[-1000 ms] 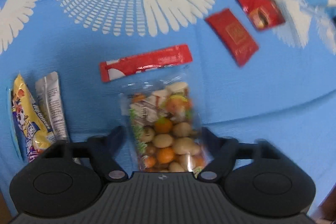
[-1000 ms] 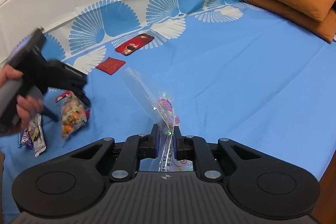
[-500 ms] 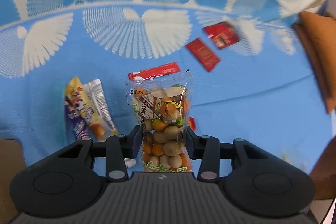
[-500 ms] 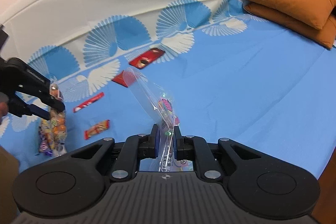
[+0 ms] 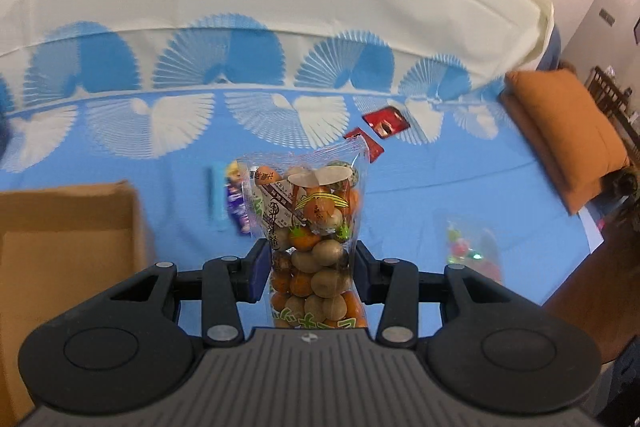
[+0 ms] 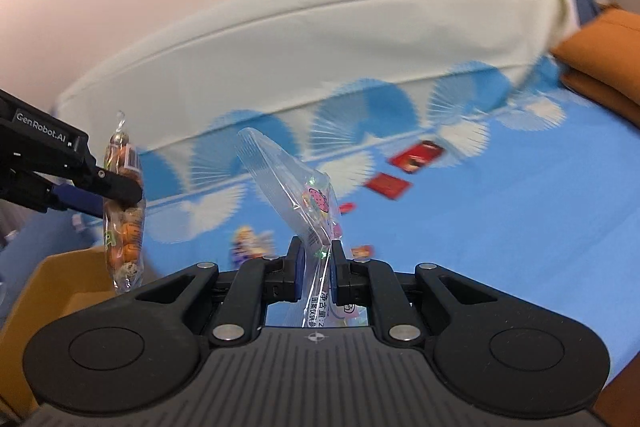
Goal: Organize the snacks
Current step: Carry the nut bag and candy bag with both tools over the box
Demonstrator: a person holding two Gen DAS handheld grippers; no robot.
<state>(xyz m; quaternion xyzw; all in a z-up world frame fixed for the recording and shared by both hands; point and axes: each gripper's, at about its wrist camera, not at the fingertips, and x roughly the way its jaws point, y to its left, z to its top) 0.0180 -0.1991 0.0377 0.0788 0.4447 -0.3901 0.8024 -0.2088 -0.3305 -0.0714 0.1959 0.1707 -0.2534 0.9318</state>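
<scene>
Left wrist view: the left hand-held gripper (image 5: 312, 263) is closed on the sides of a clear bag of round orange and tan snacks (image 5: 316, 227), holding it upright in the air above a bed covered with a blue sheet (image 5: 420, 187) printed with white and blue fan shapes. To the left, below the bag, is an open brown cardboard box (image 5: 68, 227). Behind the bag on the sheet lie a purple and yellow snack packet (image 5: 236, 195) and, farther back, two red packets (image 5: 386, 123) near each other. An orange pillow (image 5: 560, 135) sits at the right end of the bed. Right wrist view: the right hand-held gripper (image 6: 316, 267) is pinched narrowly on the lower part of a transparent candy bag (image 6: 288, 183) with a pink printed label, which stands up and leans to the left. At the left edge of this view the left hand-held gripper appears from the side, with the bag of round snacks hanging upright in its grip, above the corner of the cardboard box (image 6: 60, 279). The red packets lie on the sheet well beyond both bags.
</scene>
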